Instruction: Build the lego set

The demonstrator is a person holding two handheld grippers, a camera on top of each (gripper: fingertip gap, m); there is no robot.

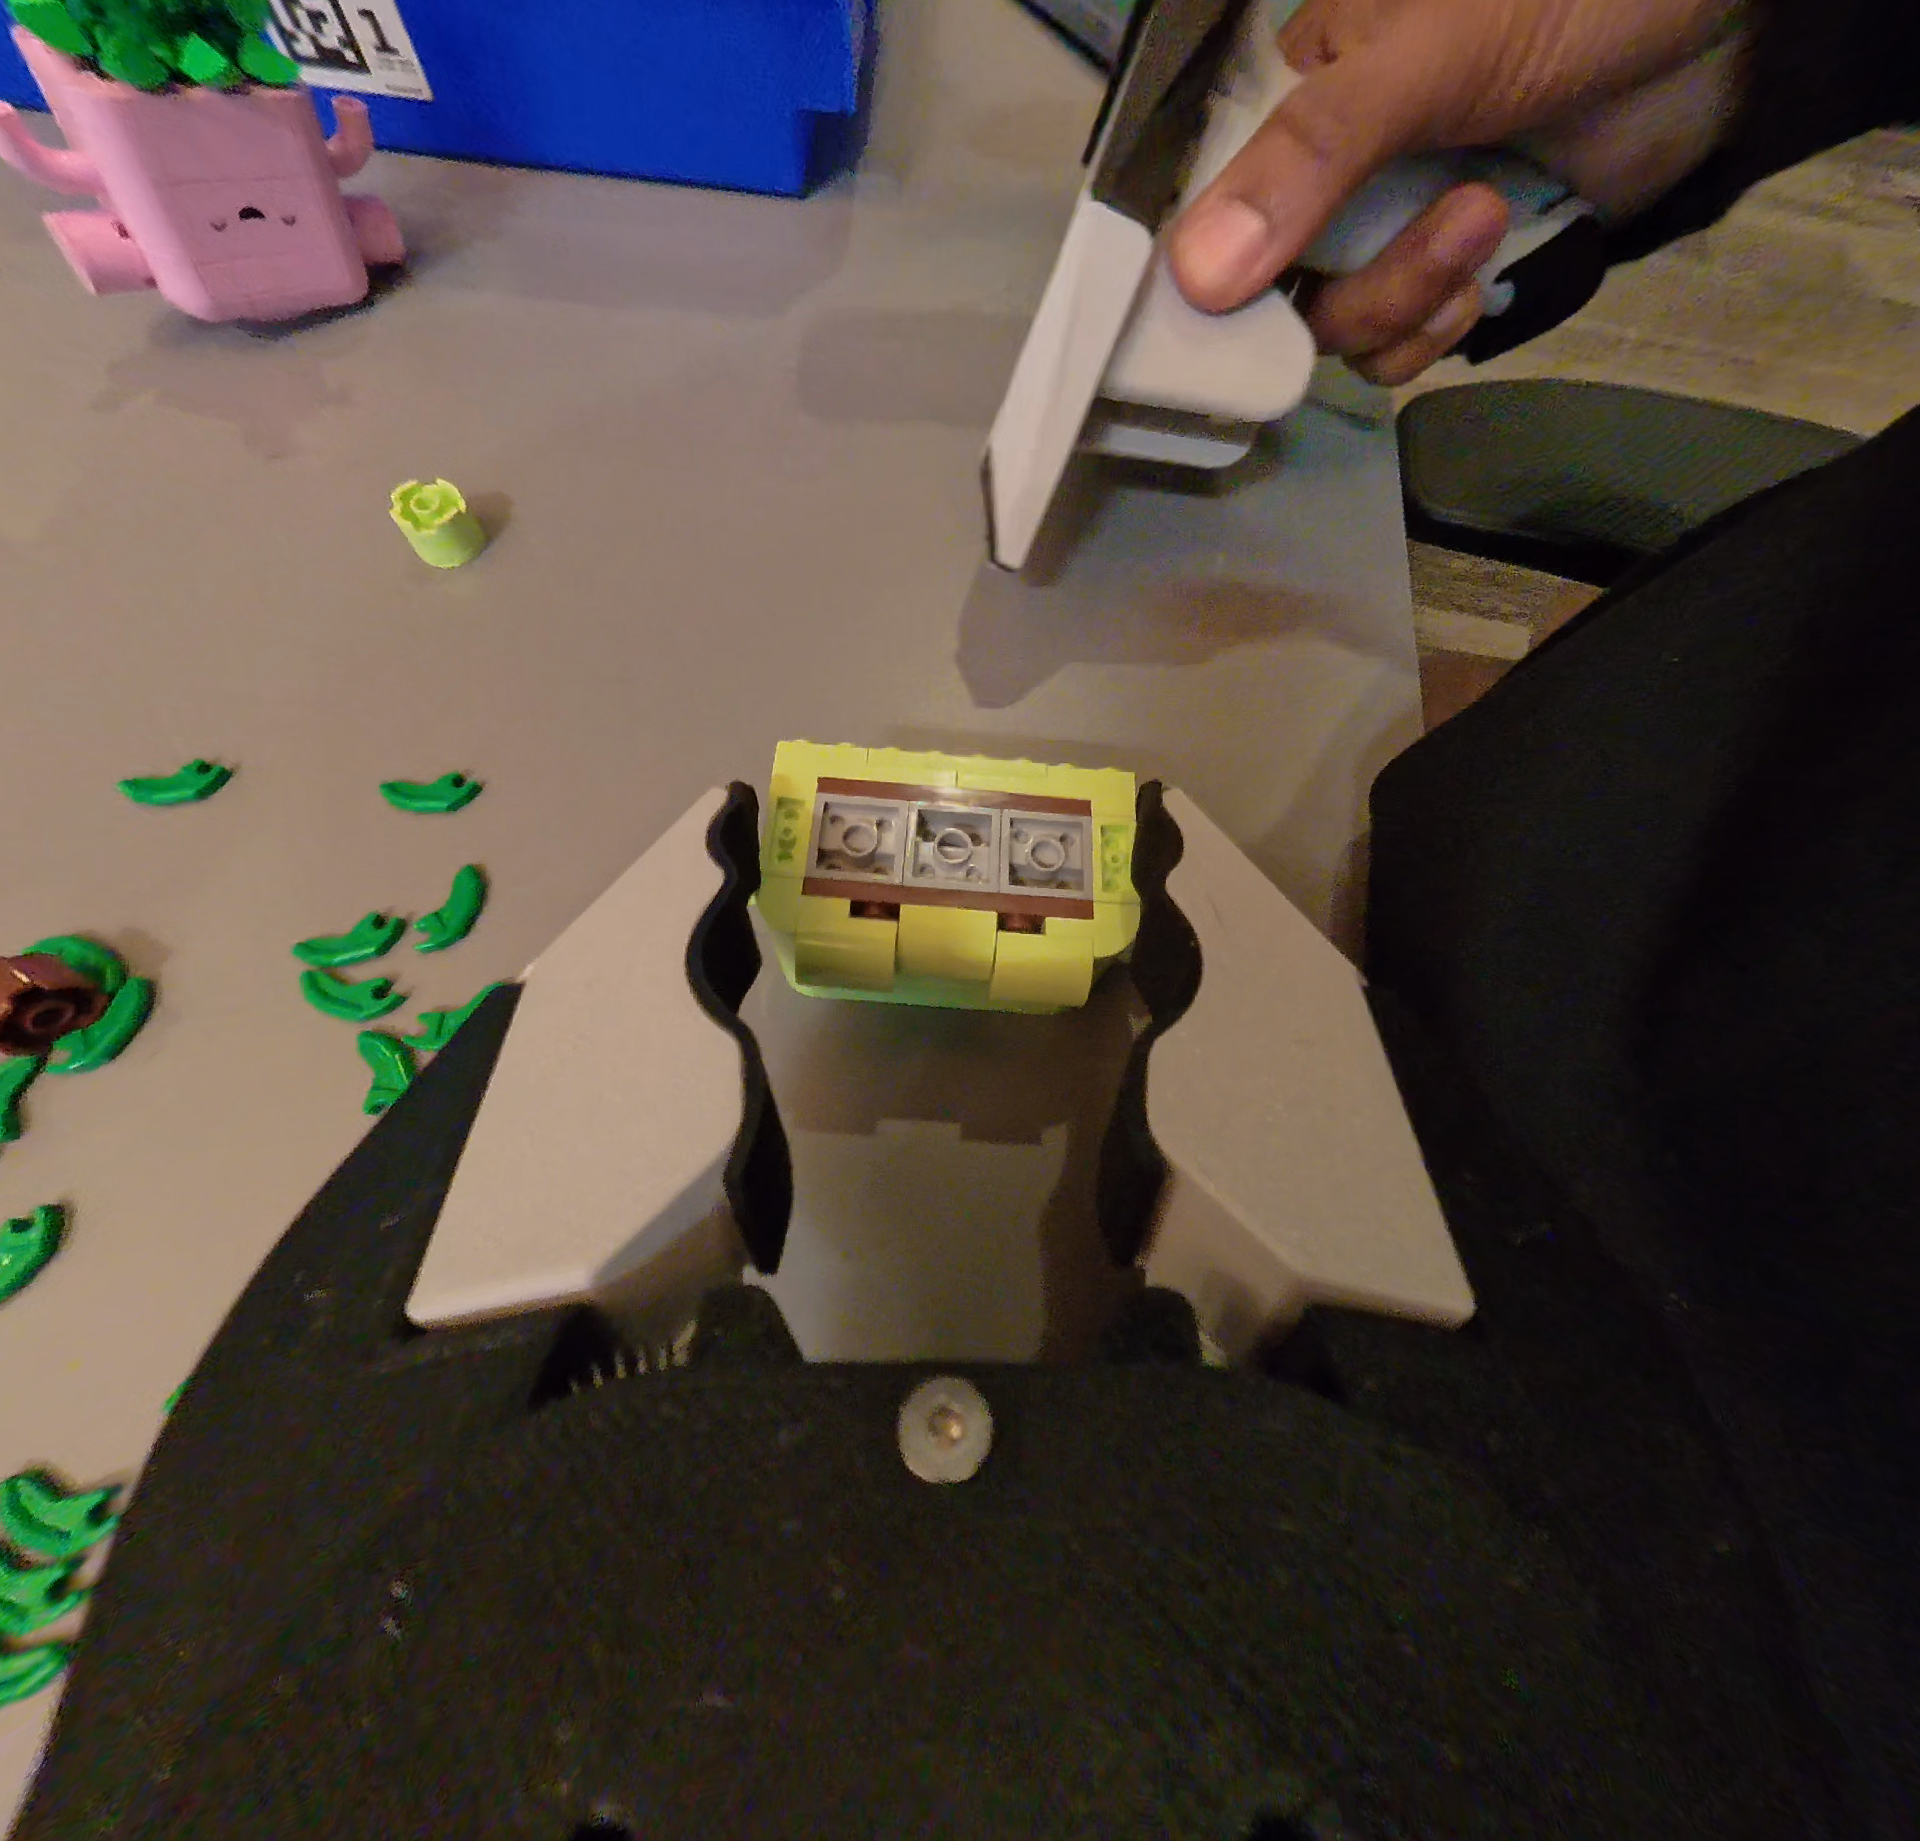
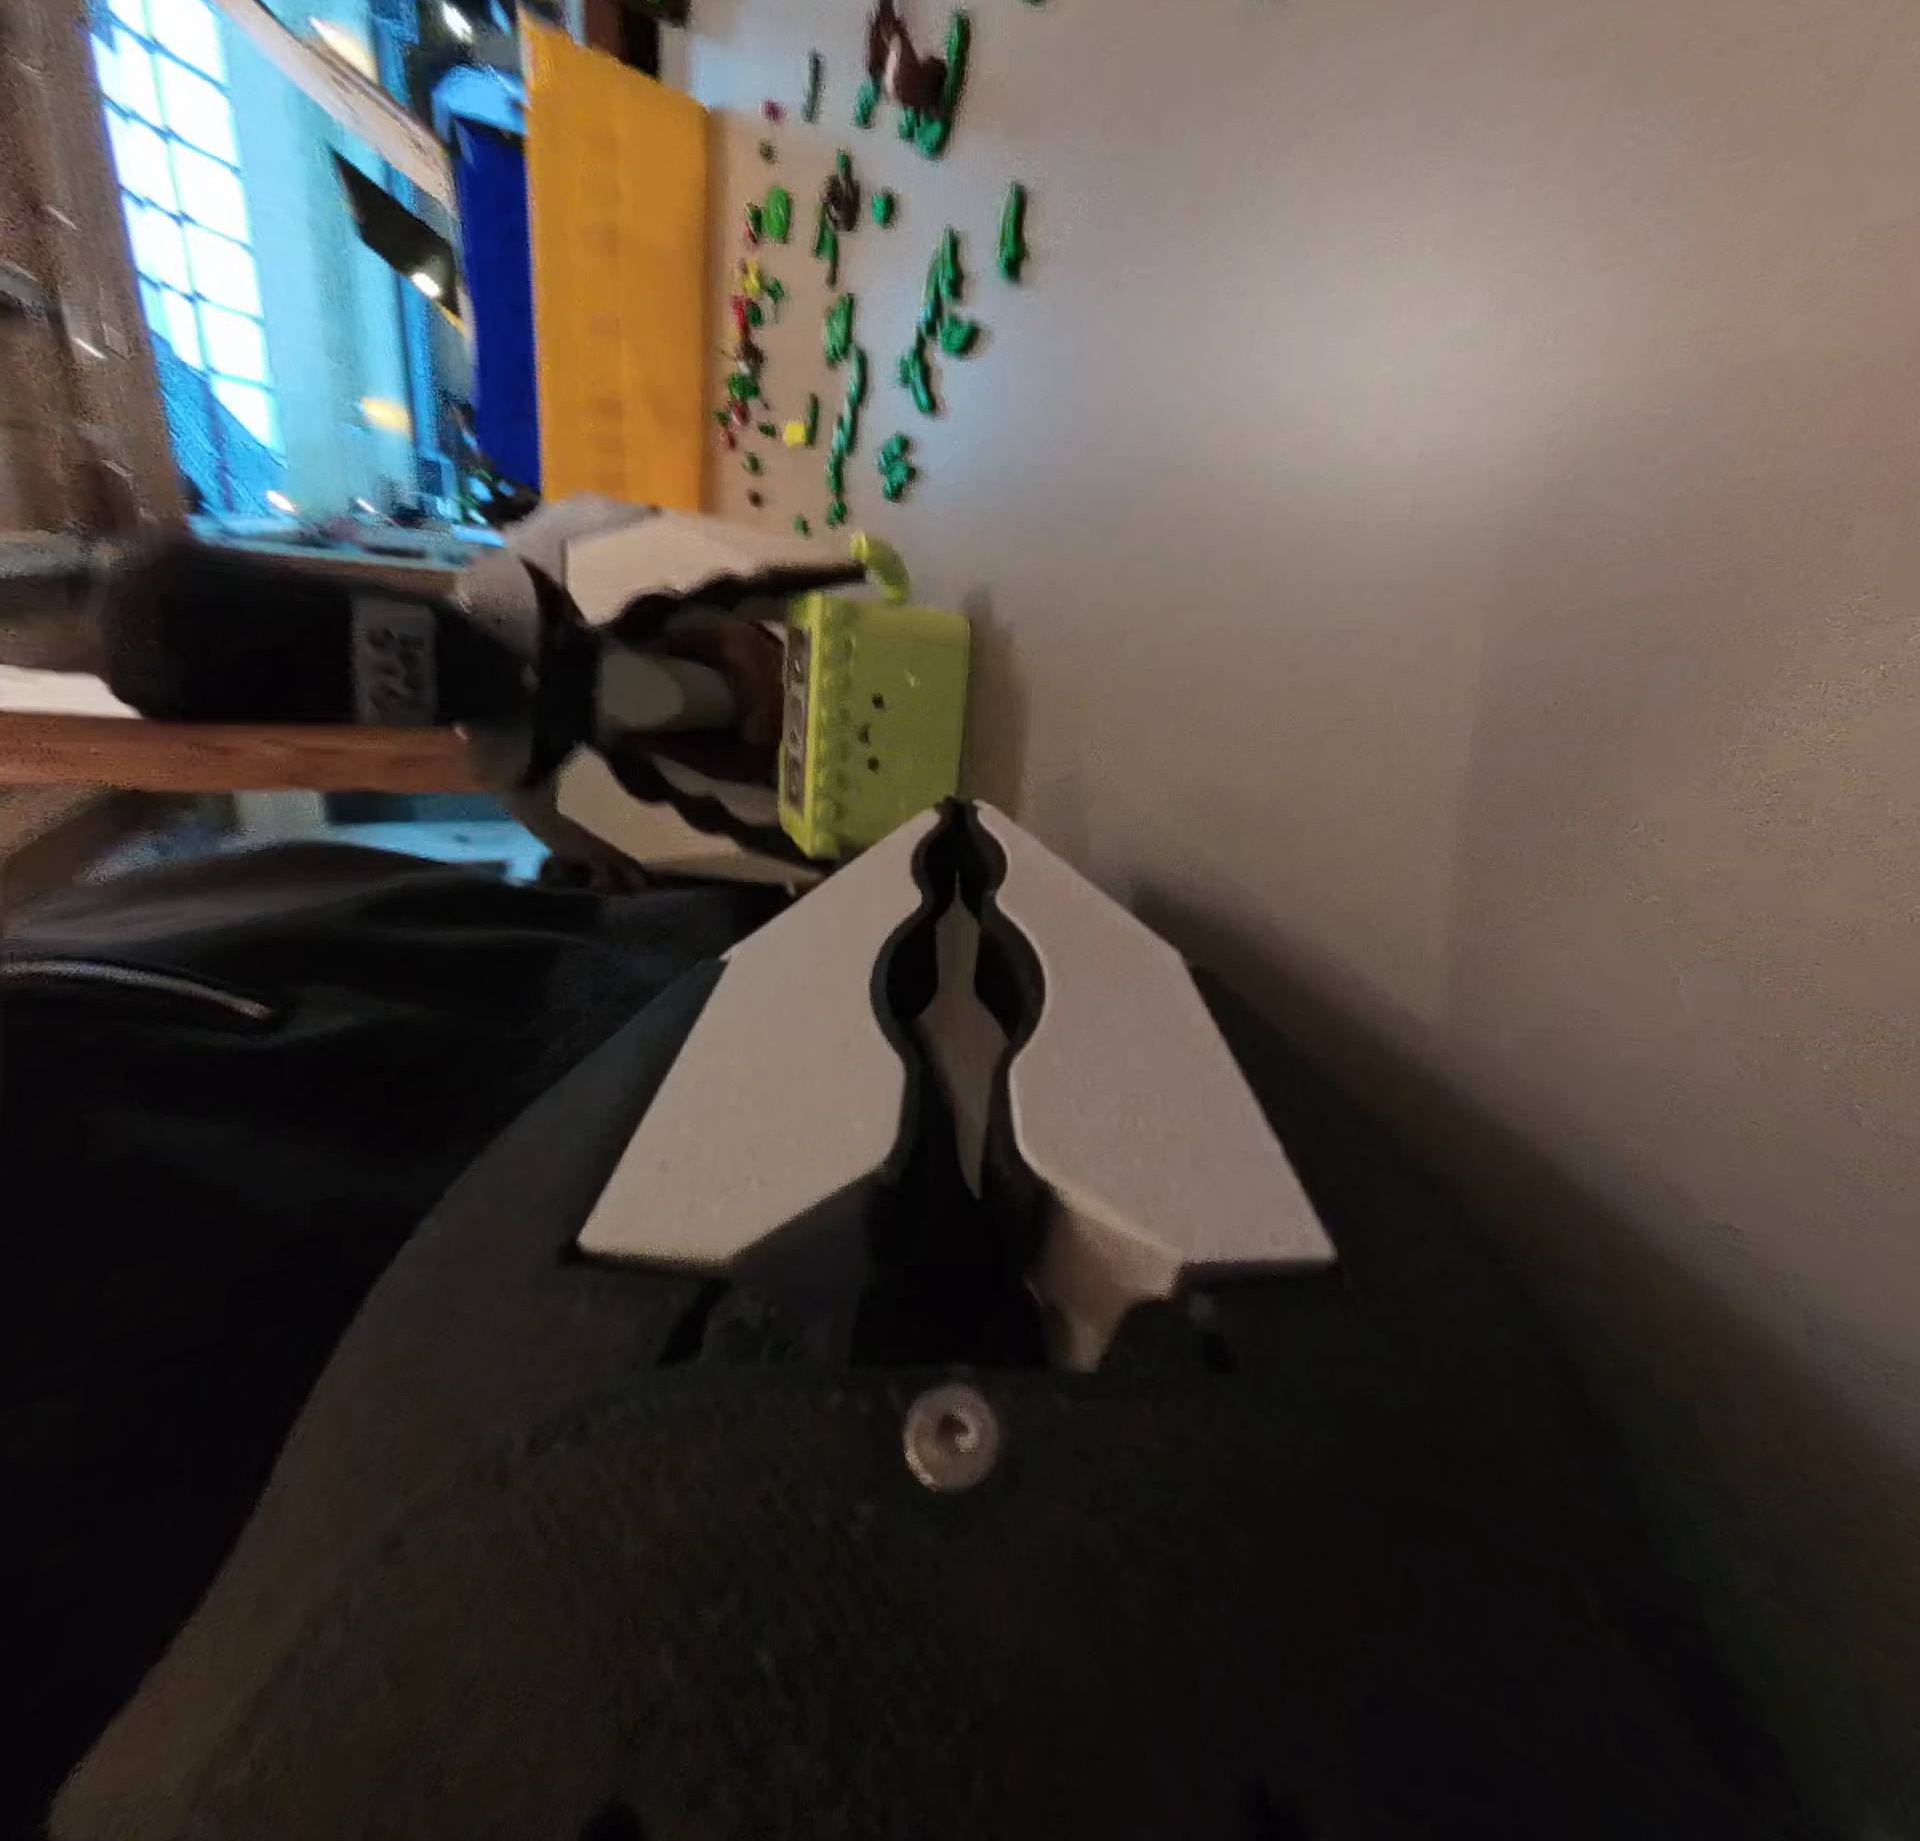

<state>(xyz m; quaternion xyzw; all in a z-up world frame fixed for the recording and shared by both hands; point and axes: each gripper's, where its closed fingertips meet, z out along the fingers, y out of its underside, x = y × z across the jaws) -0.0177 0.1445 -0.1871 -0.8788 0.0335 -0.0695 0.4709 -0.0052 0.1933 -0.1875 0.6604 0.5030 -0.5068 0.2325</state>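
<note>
Lego pot (image 1: 940,882), lime, is pinched in our left tool (image 1: 940,887); right tool (image 2: 958,815) clenched empty. Leaves (image 1: 353,944) at left of the frame wait unattached on the worktop (image 1: 675,389).

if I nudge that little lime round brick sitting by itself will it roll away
The round brick stands on its flat end on the table, so a gentle nudge probably slides it. It looks small and light; a harder push could tip it, and then its round wall would likely roll.
</note>
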